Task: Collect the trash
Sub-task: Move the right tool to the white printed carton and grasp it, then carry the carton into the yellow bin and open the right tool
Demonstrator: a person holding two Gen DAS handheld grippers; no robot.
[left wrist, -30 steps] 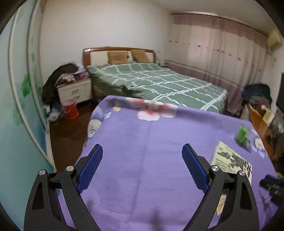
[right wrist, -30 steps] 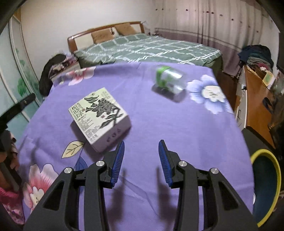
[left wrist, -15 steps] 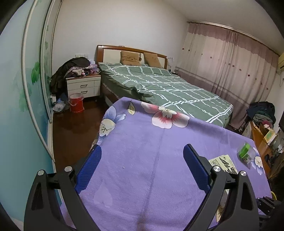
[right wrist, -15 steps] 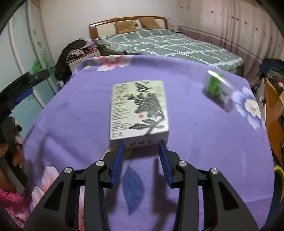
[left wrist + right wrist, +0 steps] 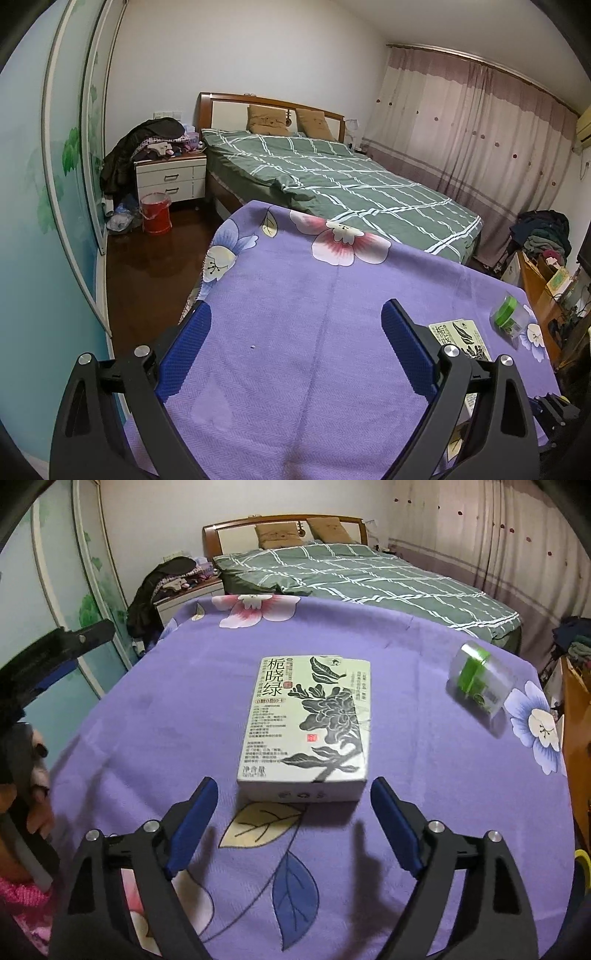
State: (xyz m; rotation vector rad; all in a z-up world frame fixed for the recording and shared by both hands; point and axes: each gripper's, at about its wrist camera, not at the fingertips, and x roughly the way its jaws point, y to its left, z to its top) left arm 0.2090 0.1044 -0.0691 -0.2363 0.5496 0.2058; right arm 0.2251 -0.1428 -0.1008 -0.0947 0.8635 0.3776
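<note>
I'm lining up my right tool, spread wide, on the box lying just ahead; next I'd ease forward and straddle it. Left tool hangs spread, idle.

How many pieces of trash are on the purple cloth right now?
2. The flat tea box lies mid-cloth, just ahead of the open right tool. The clear green-labelled container lies on its side farther right. Others may sit out of view.

Home bedroom: bed, nightstand
</note>
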